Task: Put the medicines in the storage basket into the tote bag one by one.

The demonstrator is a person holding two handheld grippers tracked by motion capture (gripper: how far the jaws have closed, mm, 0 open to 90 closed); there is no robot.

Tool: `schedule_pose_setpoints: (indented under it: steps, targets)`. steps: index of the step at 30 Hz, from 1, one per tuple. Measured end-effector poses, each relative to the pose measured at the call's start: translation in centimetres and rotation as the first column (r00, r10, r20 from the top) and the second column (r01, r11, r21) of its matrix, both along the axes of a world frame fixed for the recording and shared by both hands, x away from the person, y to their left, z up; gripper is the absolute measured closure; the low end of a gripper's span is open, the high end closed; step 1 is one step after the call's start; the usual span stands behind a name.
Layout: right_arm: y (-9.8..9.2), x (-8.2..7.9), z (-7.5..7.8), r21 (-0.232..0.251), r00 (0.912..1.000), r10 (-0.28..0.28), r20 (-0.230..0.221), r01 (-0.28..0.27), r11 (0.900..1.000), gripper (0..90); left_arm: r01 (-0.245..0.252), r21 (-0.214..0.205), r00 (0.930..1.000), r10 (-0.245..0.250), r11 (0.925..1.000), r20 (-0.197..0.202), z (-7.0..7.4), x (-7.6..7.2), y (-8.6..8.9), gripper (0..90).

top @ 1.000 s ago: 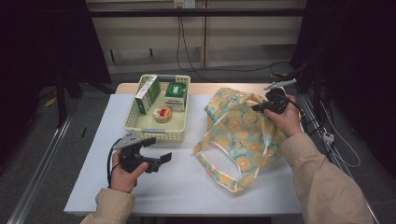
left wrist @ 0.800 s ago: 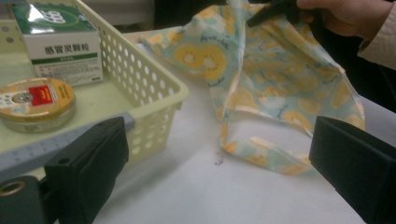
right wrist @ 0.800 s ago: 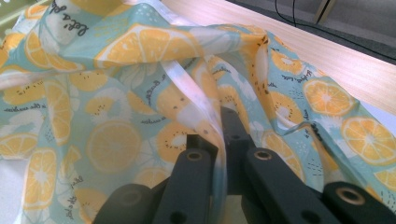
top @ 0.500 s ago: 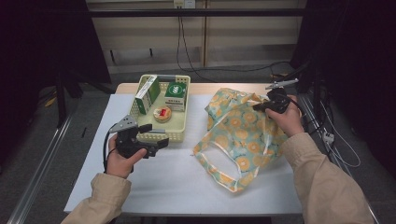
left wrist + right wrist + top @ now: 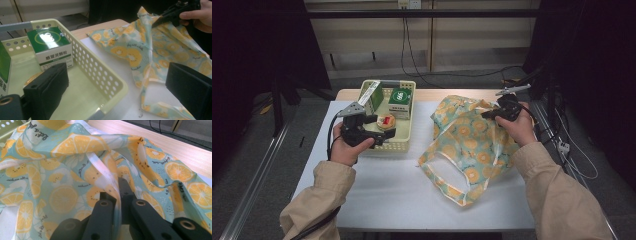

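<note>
A fabric bag (image 5: 467, 145) printed with orange slices lies on the right half of the table. My right gripper (image 5: 491, 113) is shut on its upper edge, and in the right gripper view the jaws (image 5: 117, 188) pinch a fold of the bag (image 5: 62, 195). My left gripper (image 5: 384, 135) hangs open over the front edge of the pale yellow basket (image 5: 413, 107). In the left gripper view its jaws (image 5: 118, 75) stand wide apart, straddling the basket wall (image 5: 100, 72), with the bag (image 5: 130, 52) beyond. The basket holds a green box (image 5: 401, 97) (image 5: 48, 41).
A taller green-and-white box (image 5: 373, 96) and a small round item (image 5: 387, 121) also sit in the basket. The white table cover (image 5: 387, 195) spreads in front of basket and bag. Cables run along the floor at the right, and a metal rail lies at the left.
My left gripper rose from the front left of the table and moved away from me to the basket's front edge. The right gripper kept its hold on the bag in place.
</note>
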State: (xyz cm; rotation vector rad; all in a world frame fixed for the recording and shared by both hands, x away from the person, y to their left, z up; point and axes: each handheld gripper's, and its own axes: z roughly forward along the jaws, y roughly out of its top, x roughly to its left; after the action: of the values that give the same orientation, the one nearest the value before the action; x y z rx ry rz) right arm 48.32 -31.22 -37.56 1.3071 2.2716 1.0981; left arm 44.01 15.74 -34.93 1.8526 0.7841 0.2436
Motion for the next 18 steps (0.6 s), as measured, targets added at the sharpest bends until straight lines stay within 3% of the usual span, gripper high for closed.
schedule_pose_setpoints:
  steps: [6,13,18]
  targets:
    - [0.1,-0.1,0.1,0.006,1.0,0.003,0.003,-0.003,1.0,90.0,-0.027,0.013,0.9996,0.027,0.9996,-0.013,-0.2,2.1,-0.3,4.2]
    - [0.1,-0.1,0.2,0.011,1.0,0.003,0.004,-0.003,0.9999,90.0,-0.05,0.089,0.9986,0.051,0.9948,-0.013,-0.6,4.9,-0.1,4.6]
    - [0.3,-0.1,0.1,0.013,0.9999,0.01,0.001,-0.01,0.9999,90.0,-0.075,0.105,0.9965,0.079,0.9916,-0.029,-1.5,6.7,-0.3,4.9]
